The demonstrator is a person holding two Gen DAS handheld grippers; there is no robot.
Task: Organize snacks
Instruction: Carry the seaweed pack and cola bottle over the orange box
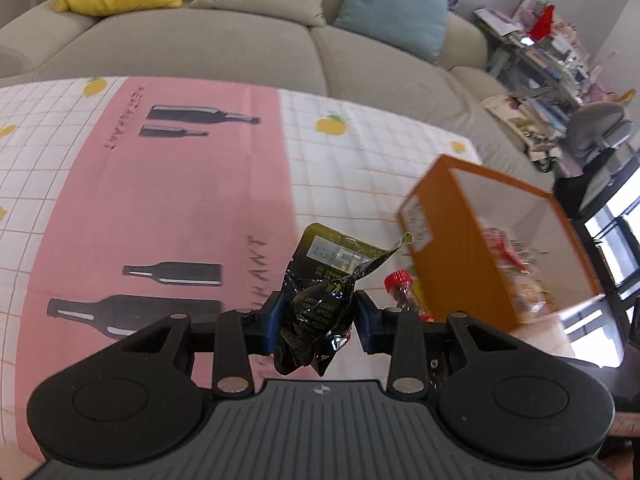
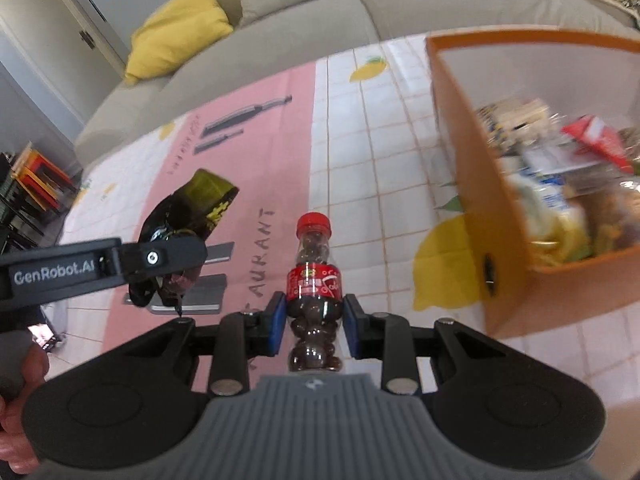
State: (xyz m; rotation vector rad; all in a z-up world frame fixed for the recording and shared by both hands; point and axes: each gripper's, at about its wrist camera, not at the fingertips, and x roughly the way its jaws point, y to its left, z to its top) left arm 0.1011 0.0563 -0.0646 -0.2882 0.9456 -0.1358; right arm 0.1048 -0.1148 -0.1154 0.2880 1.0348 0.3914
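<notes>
My left gripper (image 1: pixel 318 316) is shut on a crumpled black snack packet (image 1: pixel 320 300) with a green-yellow top, held above the pink and white tablecloth (image 1: pixel 160 200). The same packet (image 2: pixel 188 208) and the left gripper's arm show at the left of the right wrist view. My right gripper (image 2: pixel 313 320) is shut on a small bottle (image 2: pixel 314 280) with a red cap and red label, full of dark round pieces; its cap (image 1: pixel 398 280) peeks in beside the left gripper. An orange box (image 1: pixel 500 240) with several snacks inside stands to the right, and the orange box (image 2: pixel 500 200) is blurred.
A beige sofa (image 1: pixel 240 48) with yellow, beige and blue cushions runs behind the table. Cluttered shelves (image 1: pixel 552 64) and a grey chair stand at the far right. A person's hand (image 2: pixel 16 400) holds the left gripper at the lower left of the right wrist view.
</notes>
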